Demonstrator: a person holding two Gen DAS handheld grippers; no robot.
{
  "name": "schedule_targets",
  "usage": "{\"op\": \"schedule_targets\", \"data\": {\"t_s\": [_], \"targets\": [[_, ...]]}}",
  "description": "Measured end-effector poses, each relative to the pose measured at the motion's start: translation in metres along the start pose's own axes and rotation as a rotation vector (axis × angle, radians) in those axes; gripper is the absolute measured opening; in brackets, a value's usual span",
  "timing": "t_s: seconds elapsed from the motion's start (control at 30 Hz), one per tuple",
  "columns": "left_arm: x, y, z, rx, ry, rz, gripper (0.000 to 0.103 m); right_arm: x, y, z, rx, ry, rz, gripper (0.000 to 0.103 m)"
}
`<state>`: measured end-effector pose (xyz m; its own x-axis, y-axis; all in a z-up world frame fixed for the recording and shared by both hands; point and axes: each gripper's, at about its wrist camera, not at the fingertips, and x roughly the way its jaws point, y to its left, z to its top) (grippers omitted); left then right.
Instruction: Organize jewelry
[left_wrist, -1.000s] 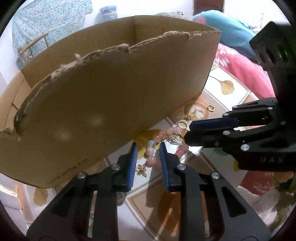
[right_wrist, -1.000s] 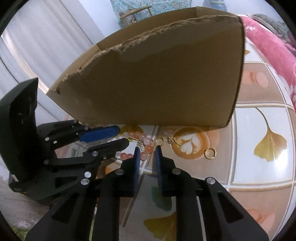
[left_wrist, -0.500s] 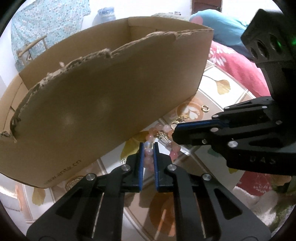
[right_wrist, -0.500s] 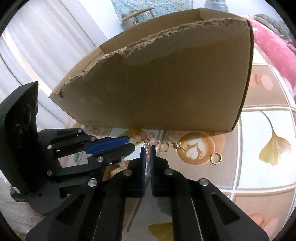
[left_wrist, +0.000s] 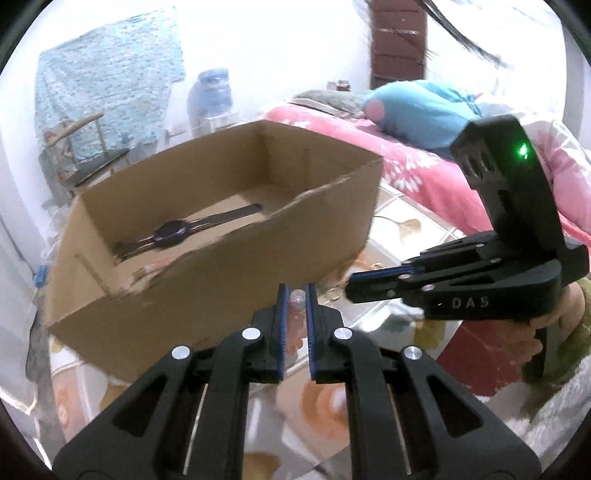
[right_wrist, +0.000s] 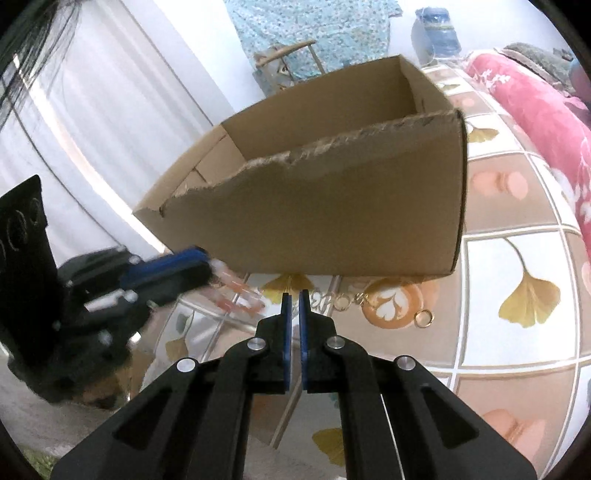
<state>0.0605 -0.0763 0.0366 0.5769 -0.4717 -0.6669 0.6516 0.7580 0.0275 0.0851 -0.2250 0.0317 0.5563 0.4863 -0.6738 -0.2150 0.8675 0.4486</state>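
Note:
My left gripper (left_wrist: 294, 295) is shut on a pink bead bracelet (left_wrist: 296, 302) and holds it raised in front of the torn near wall of a cardboard box (left_wrist: 229, 273). In the right wrist view the bracelet (right_wrist: 236, 293) hangs blurred from the left gripper (right_wrist: 210, 269). My right gripper (right_wrist: 294, 295) is shut, and whether it pinches anything is unclear. In the left wrist view it (left_wrist: 349, 286) sits just right of the bracelet. A dark wristwatch (left_wrist: 173, 232) lies inside the box. A gold chain (right_wrist: 340, 299) and a gold ring (right_wrist: 424, 318) lie on the floor by the box.
The floor (right_wrist: 517, 258) has leaf-patterned tiles. A pink blanket (left_wrist: 417, 173) with a blue pillow (left_wrist: 417, 114) lies to the right. A chair (left_wrist: 88, 147) and a water jug (left_wrist: 210, 96) stand behind the box.
Both grippers closed, then rose. The left gripper lifted the bead bracelet off the floor, and the inside of the box with the watch came into view.

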Motion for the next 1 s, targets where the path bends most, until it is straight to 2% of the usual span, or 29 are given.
{"op": "schedule_targets", "data": {"t_s": [0.17,0.4,0.47,0.53,0.57,0.63,0.67,0.8,1.0], "targets": [[0.004,0.037,-0.021,-0.121,0.062,0.015,0.008,0.011,0.006,-0.004,-0.008,0.052,-0.010,0.005],[0.010,0.078,-0.051,-0.223,0.142,0.073,0.009,0.024,0.013,-0.005,-0.017,0.105,-0.057,0.006],[0.011,0.086,-0.057,-0.254,0.149,0.079,0.009,0.027,0.016,-0.005,-0.022,0.117,-0.070,0.013],[0.009,0.090,-0.059,-0.270,0.147,0.082,0.010,0.028,0.018,-0.004,-0.028,0.116,-0.086,0.024],[0.008,0.091,-0.059,-0.274,0.142,0.084,0.012,0.028,0.020,-0.004,-0.035,0.112,-0.095,0.025],[0.004,0.094,-0.061,-0.279,0.123,0.087,0.027,0.029,0.025,-0.002,-0.042,0.110,-0.114,0.026],[0.002,0.094,-0.060,-0.275,0.107,0.091,0.029,0.030,0.027,-0.002,-0.044,0.110,-0.126,0.026],[-0.005,0.093,-0.059,-0.258,0.065,0.098,0.032,0.034,0.036,-0.003,-0.049,0.111,-0.172,0.026],[-0.008,0.086,-0.054,-0.247,0.042,0.062,0.032,0.045,0.045,0.000,-0.068,0.118,-0.235,0.026]]}}
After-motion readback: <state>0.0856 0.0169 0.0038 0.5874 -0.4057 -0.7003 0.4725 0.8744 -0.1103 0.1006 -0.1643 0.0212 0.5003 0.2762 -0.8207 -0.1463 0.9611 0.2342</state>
